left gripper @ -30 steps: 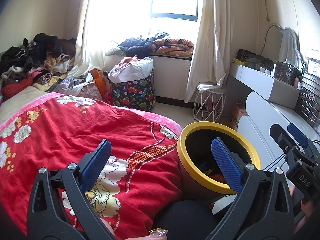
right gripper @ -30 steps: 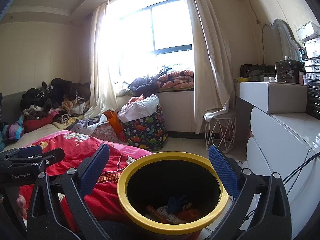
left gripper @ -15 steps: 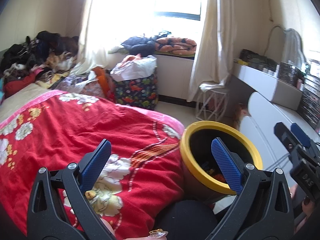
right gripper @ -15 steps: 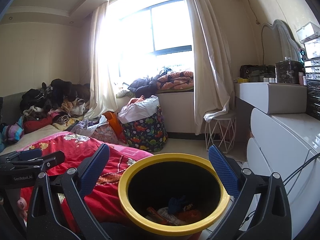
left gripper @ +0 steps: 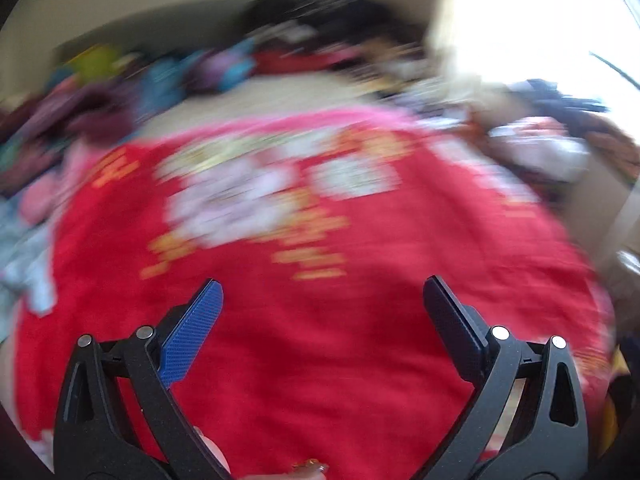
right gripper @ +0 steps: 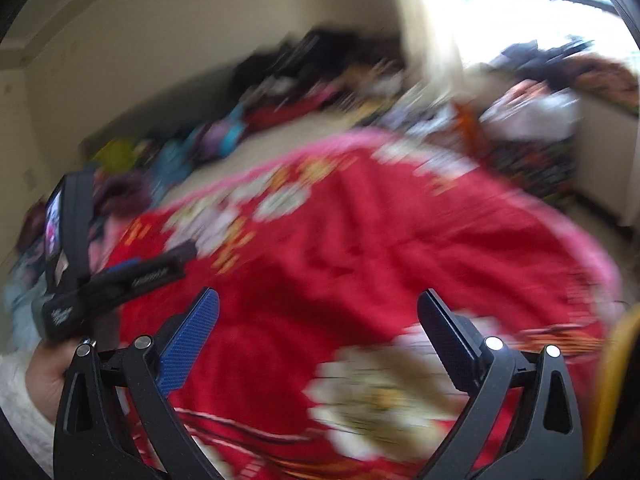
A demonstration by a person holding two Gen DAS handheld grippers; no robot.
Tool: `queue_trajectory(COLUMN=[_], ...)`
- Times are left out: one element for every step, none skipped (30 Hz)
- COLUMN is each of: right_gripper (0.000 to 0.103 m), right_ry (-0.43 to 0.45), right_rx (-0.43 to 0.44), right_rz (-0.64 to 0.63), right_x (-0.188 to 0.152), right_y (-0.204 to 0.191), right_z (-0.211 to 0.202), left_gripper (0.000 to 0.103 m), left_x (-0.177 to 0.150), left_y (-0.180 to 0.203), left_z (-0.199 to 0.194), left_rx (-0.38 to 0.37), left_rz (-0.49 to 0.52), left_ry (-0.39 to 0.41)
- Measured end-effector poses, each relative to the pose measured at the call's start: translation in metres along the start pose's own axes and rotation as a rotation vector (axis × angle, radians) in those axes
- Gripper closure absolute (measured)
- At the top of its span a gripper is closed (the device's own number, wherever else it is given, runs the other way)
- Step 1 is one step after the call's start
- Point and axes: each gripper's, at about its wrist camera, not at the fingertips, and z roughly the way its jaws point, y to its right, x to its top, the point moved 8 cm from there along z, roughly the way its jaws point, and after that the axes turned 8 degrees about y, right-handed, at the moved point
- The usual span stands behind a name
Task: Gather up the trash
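Facing a blurred red quilt (left gripper: 320,340), both grippers' fingers (left gripper: 192,332) spread, empty

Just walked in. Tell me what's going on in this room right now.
A person holds a two-finger gripper in each hand, on a trash-collecting job. Both the left gripper and the right gripper have their jaws wide open and empty. Both cameras are badly blurred and face the red floral blanket on the bed, with piled clothes behind it. A strip of the yellow bin shows at the right wrist view's right edge. No trash is recognisable through the blur.
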Motion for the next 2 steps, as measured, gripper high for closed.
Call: queue_trajectory(right_gripper=[0.006,0.006], right_ry=[-0.092,-0.128], right_rx=[0.04,0.055], right_rz=[-0.024,-0.034], right_x=[-0.011,-0.017], right_y=[-0.022,-0.035], right_z=[0.038,0.06], left_gripper=[0.011,0.011], left_x=[-0.004,-0.01], left_y=[-0.022,-0.049], left_z=[0.01,0.023], left_rx=[0.038,0.09], left_rz=[-0.023,-0.038], left_ry=[-0.015,-0.035])
